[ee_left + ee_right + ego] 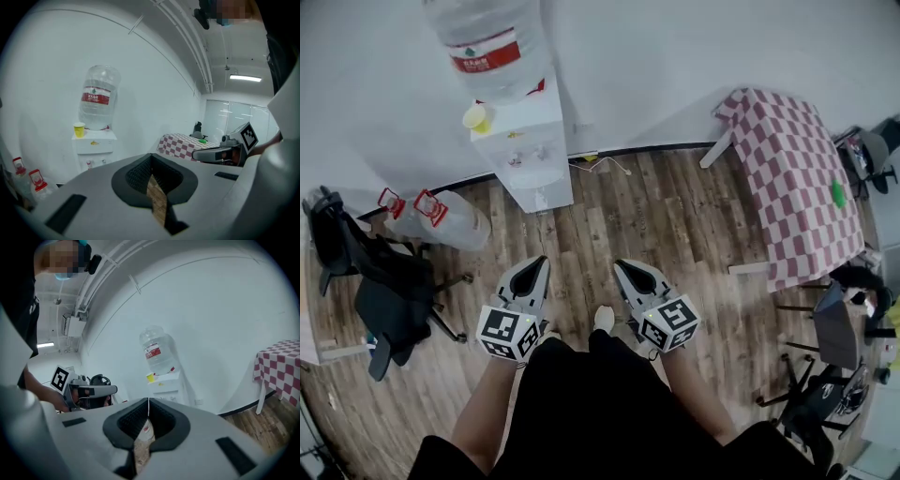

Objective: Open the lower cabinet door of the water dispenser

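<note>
The white water dispenser (pixel 528 148) stands against the far wall with a big clear bottle (pixel 490 42) on top and a yellow cup (pixel 475 116) beside it. From above its front is steeply foreshortened, so the lower cabinet door hardly shows. My left gripper (pixel 532 269) and right gripper (pixel 630 271) are side by side over the wooden floor, well short of the dispenser, both shut and empty. In the left gripper view the dispenser (pixel 94 144) shows ahead to the left and its lower part is hidden behind my jaws. It also shows in the right gripper view (pixel 165 382).
Spare water bottles (pixel 441 218) lie on the floor left of the dispenser. A black office chair (pixel 380 291) stands at the left. A table with a pink checked cloth (pixel 795 187) stands at the right, with more chairs (pixel 830 380) below it.
</note>
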{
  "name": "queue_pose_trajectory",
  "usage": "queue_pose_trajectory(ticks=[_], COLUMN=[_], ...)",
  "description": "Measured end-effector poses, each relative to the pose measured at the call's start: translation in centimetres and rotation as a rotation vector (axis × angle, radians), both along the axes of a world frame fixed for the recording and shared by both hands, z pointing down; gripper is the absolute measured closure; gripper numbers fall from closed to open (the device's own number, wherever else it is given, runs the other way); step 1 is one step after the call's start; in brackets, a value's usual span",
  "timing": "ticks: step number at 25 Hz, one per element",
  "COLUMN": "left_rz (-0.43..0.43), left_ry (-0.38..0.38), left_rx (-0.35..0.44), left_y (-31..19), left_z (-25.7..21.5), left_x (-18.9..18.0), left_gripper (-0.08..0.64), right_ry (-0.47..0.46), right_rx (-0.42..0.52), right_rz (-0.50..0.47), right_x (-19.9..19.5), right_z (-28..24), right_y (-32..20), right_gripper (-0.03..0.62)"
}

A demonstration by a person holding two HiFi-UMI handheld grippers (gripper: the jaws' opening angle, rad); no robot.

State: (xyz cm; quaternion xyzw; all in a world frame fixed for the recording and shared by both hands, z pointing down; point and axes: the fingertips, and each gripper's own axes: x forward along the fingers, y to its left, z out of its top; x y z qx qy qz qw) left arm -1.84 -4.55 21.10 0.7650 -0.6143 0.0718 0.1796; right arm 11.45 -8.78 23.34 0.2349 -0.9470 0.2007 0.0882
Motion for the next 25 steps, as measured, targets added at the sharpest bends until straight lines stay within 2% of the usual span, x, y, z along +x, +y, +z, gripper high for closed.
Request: queue_pose_trajectory(ticks=[8, 16, 21, 25], left_rz=[-0.097, -0.116, -0.135, -0.116], left_ry=[-0.018, -0.035, -0.042, -0.051], left_rx=[-0.030, -0.079, -0.083, -0.086], left_y=[-2.4, -6.4, -9.4, -12.0], left_z=[2.0, 4.4, 8.0, 12.7], left_x=[-0.1, -2.0, -4.6, -6.2], left_gripper=[0.546, 0.546, 0.546, 0.546], right_ry=[0.005, 0.038, 0.035, 0.033], right_rx=[-0.022, -0.045, -0.035, -0.039], right_rz=[-0.112, -0.117, -0.115, -0.120], right_x=[-1.0, -2.9, -5.7, -7.8], right_z=[3.4, 6.2, 9.3, 14.4], right_y=[-4.6, -10.2, -13.4, -15.9], right_gripper=[0.569, 0.569, 0.569, 0.569])
